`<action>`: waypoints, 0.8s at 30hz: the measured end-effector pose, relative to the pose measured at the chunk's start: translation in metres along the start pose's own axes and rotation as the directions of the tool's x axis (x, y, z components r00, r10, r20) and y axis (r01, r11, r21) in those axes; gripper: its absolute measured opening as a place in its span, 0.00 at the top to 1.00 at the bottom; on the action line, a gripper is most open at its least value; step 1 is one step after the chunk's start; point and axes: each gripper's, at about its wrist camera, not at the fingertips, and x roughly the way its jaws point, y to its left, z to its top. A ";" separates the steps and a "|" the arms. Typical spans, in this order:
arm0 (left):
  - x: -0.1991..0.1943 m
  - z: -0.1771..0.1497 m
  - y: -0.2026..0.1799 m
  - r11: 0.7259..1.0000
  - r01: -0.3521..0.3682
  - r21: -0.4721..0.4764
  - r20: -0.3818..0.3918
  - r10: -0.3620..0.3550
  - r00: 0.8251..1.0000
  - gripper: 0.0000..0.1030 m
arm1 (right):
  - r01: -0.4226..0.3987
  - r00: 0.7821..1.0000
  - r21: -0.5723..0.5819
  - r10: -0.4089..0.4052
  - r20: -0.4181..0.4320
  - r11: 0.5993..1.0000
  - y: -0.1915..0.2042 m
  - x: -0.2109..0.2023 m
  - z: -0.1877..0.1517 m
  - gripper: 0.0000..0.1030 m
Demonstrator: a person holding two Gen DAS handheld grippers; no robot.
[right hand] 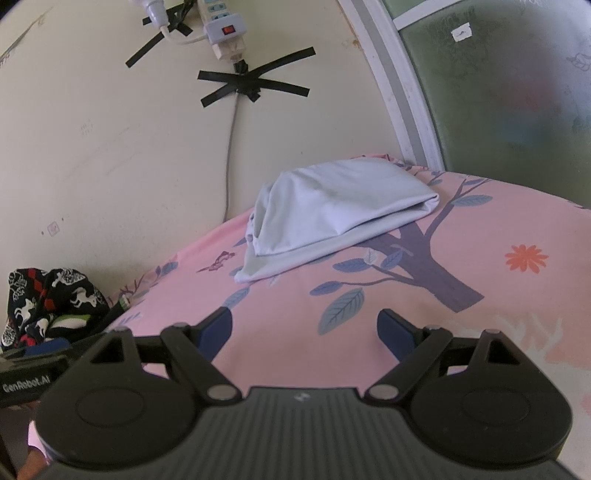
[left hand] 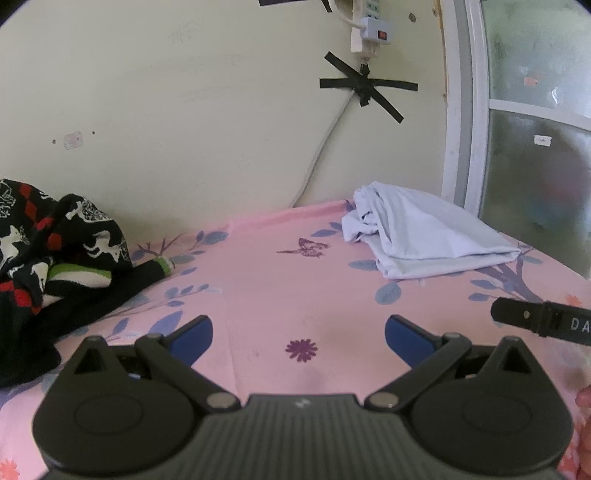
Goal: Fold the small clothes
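Room: pink flowered bed sheet (left hand: 295,280) against a cream wall, frosted window to the right, a power strip (left hand: 369,22) taped up high.

Left view, tongs: my left tongs (left hand: 298,338) stand wide and empty, hovering low over bare sheet.

Left view, dark pile: a heap of black patterned clothes (left hand: 55,251) lies ahead and to the left, near the wall, close beside the left finger.

Left view, pale garment: a light blue folded cloth (left hand: 424,236) sits ahead and to the right, well apart from the tongs.

Left view, edge: the other tool's black body pokes in from the right.

Right view, tongs: my right tongs (right hand: 304,332) are also wide, gripping nothing, over the sheet.

Right view, pale garment: the folded cloth (right hand: 340,206) lies straight ahead, slightly left, its long axis running from near-left to far-right.

Right view, dark pile: the patterned clothes (right hand: 55,302) are far off to the left.

Judgement: the blue piece looks done; the unfolded pile is next, and my left hand is clearly nearer to it, so I'd reach left with that one first.
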 end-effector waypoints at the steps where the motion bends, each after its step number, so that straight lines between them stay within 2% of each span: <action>1: 0.000 0.000 0.000 1.000 -0.001 -0.001 -0.001 0.001 1.000 0.00 | 0.000 1.000 0.000 0.000 0.000 1.000 0.000 0.000 0.000 0.18; 7: 0.003 -0.001 0.001 1.000 -0.013 -0.006 -0.035 0.013 0.999 0.00 | 0.000 1.000 -0.002 0.000 -0.002 1.000 0.000 0.001 0.000 0.18; 24: 0.003 -0.002 0.001 1.000 -0.022 0.001 -0.039 0.022 0.999 0.00 | -0.002 1.000 -0.003 0.002 0.000 1.000 0.000 0.001 -0.001 0.18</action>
